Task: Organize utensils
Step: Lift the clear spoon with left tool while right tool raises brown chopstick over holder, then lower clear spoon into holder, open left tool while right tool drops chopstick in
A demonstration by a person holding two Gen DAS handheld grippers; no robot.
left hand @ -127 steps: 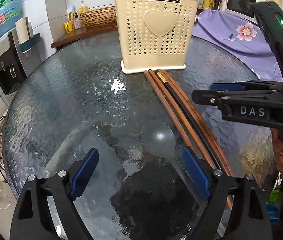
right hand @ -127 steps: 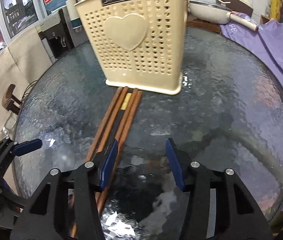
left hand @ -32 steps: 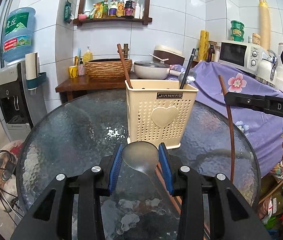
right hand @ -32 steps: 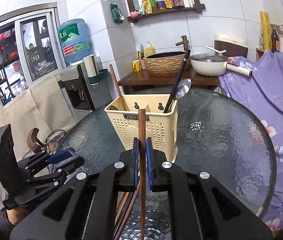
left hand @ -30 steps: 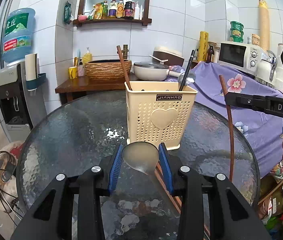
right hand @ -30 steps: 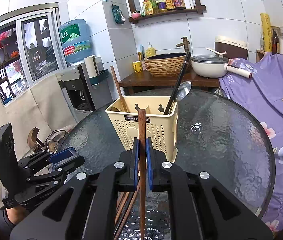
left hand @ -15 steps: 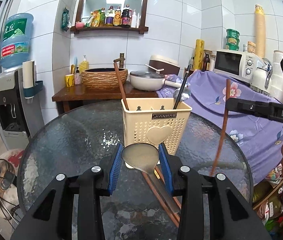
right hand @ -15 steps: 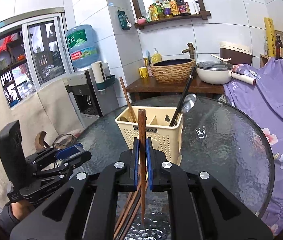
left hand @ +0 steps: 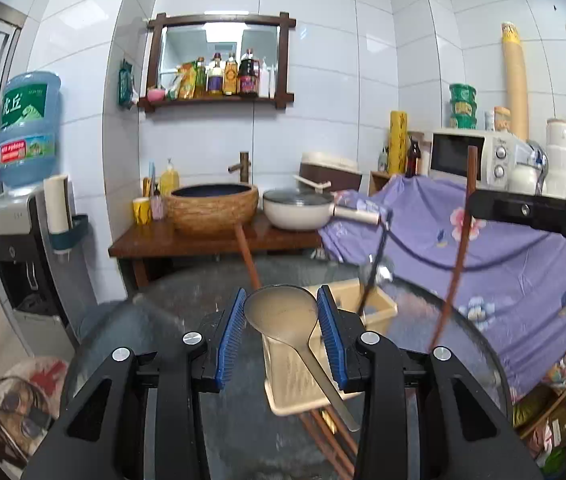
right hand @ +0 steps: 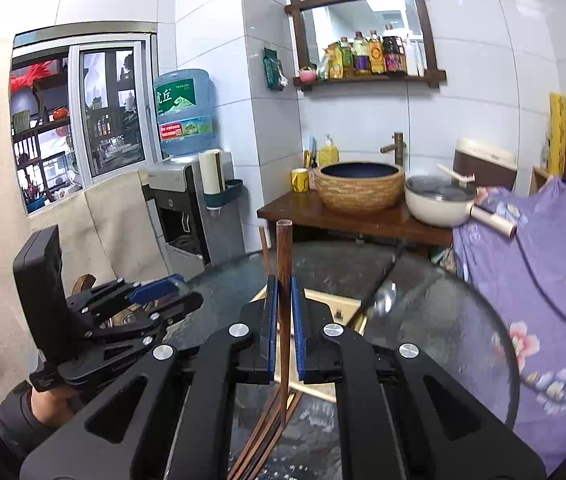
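One spoon, one chopstick gripped.

Shiny metal spoon, bowl up, handle slanting down toward 5 o'clock. Long brown chopstick standing upright. Cream plastic holder below, with a stick and a spoon inside. More brown chopsticks lying flat at 6 o'clock.

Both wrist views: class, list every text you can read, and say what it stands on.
"虎丘": green label of the blue water jug.
Red band lower on the jug: too small to read.
Bottles on the wall shelf: labels too small.
Utensil holder: blurred; no text readable.
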